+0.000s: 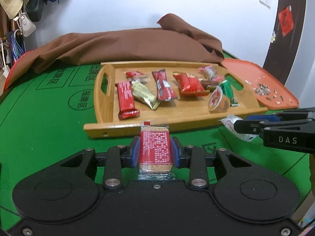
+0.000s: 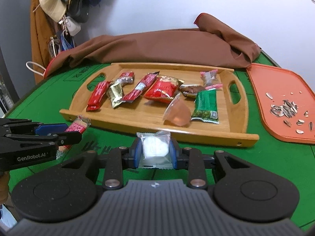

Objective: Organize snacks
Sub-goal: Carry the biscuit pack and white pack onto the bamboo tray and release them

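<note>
My left gripper (image 1: 155, 150) is shut on a red-labelled biscuit bar (image 1: 155, 149) in clear wrap, just short of the near rim of the wooden tray (image 1: 126, 129). My right gripper (image 2: 155, 150) is shut on a white round snack in a clear packet (image 2: 155, 147), also in front of the tray (image 2: 206, 133). Each gripper shows in the other's view: the right gripper (image 1: 239, 126) at the right edge, the left gripper (image 2: 75, 134) at the left edge. Several wrapped snacks and a jelly cup (image 2: 177, 114) lie in the tray.
An orange board (image 2: 275, 78) with sunflower seeds and shells (image 2: 283, 108) lies right of the tray on the green felt table (image 2: 275, 167). Brown cloth (image 1: 128, 45) is heaped behind the tray. Bags and a hat (image 2: 53, 2) hang at the far left.
</note>
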A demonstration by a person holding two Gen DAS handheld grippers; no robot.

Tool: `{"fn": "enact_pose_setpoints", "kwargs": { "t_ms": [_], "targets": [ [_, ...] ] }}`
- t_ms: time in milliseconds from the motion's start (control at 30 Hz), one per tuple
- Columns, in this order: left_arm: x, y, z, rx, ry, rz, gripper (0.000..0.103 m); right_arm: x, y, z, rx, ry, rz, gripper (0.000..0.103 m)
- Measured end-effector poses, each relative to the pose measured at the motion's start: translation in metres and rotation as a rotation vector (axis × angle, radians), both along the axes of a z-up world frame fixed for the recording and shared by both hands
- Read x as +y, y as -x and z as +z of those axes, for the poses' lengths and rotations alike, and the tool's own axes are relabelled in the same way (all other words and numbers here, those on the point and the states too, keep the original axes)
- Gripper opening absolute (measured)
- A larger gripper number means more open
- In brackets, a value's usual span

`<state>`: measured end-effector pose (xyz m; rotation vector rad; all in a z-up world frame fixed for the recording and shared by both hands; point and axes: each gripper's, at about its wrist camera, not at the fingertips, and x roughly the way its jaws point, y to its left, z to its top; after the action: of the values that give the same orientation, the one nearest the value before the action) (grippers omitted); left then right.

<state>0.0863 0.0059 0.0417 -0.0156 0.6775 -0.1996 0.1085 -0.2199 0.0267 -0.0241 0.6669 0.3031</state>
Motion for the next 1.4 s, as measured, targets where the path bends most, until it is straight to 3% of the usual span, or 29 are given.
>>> {"fn": "enact_pose_setpoints", "kwargs": {
  "t_ms": [467,767,1133,1400],
  "targets": [
    [0.0,-0.027,0.034,-0.044,0.009,-0.007,0.031,-0.007,-0.011,0.033,-0.066,-0.02,-0.035,0.035],
    [0.005,-0.074,0.051,-0.032,0.035,0.025,0.031,-0.009,-0.05,0.057,-0.091,-0.051,-0.102,0.035],
    [0.001,-0.151,0.054,0.054,0.08,0.036,0.031,-0.01,-0.133,0.057,0.023,-0.072,-0.175,0.035],
    [-0.012,-0.206,0.028,0.146,0.056,0.08,0.031,0.0,-0.183,0.045,0.088,-0.012,-0.227,0.035]
  ]
}}
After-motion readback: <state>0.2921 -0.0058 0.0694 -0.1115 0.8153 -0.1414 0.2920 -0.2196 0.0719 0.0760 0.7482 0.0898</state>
